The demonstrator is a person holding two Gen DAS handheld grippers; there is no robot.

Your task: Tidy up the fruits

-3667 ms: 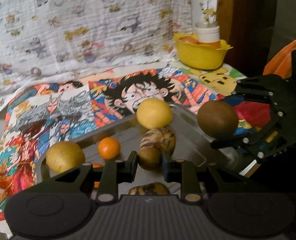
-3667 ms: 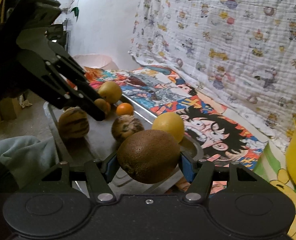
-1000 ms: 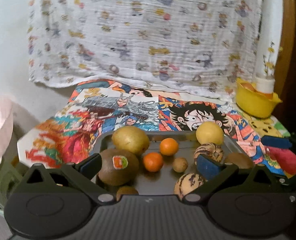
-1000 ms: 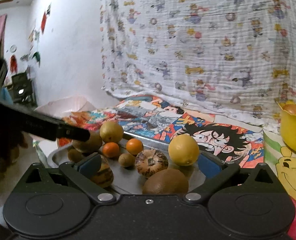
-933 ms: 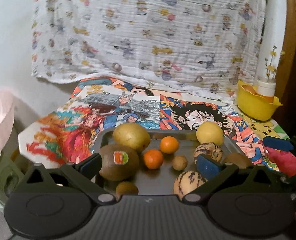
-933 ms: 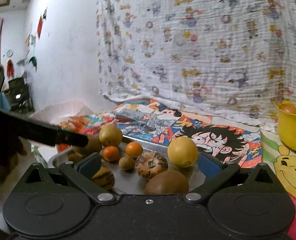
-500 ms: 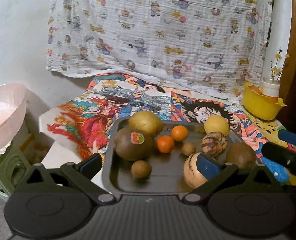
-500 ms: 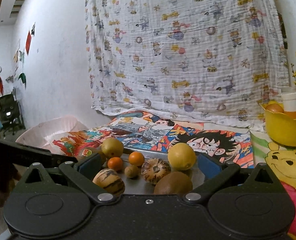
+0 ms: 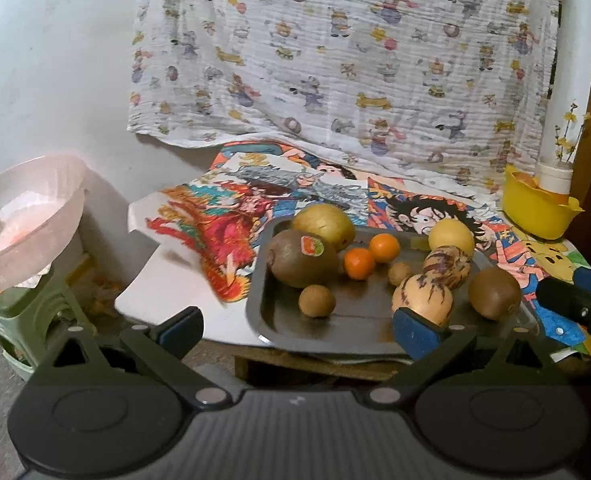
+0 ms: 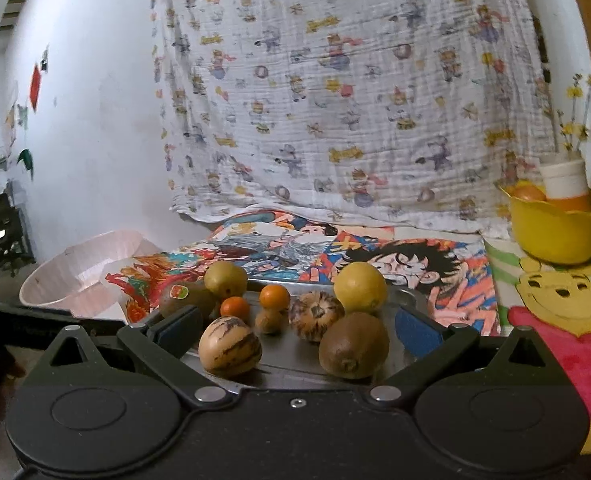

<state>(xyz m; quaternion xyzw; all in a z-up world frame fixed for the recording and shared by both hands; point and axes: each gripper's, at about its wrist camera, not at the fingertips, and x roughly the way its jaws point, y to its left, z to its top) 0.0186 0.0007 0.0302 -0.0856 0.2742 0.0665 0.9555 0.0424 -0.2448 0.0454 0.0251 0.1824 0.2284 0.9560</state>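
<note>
A dark metal tray (image 9: 263, 316) holds several fruits: a stickered kiwi (image 9: 301, 258), a yellow-green pear (image 9: 323, 222), two small oranges (image 9: 359, 264), a lemon (image 9: 451, 236), two striped melons (image 9: 421, 300), another kiwi (image 9: 493, 292) and small brown fruits (image 9: 316, 300). My left gripper (image 9: 297, 328) is open and empty, held back from the tray's near left edge. My right gripper (image 10: 295, 330) is open and empty, just short of the tray (image 10: 409, 296), with a striped melon (image 10: 229, 344) and a kiwi (image 10: 353, 344) nearest its fingers. Its fingers (image 9: 575, 300) show at the right edge of the left wrist view.
The tray sits on a low table with a cartoon-print cloth (image 9: 231, 216). A yellow bowl (image 9: 539, 212) with a cup stands at the back right. A pink basin (image 9: 27, 216) rests on a green stool at the left. A printed sheet (image 10: 335, 80) hangs behind.
Both grippers have let go of their kiwis onto the tray, opened, and pulled back and up from it. The fruits now lie still.
</note>
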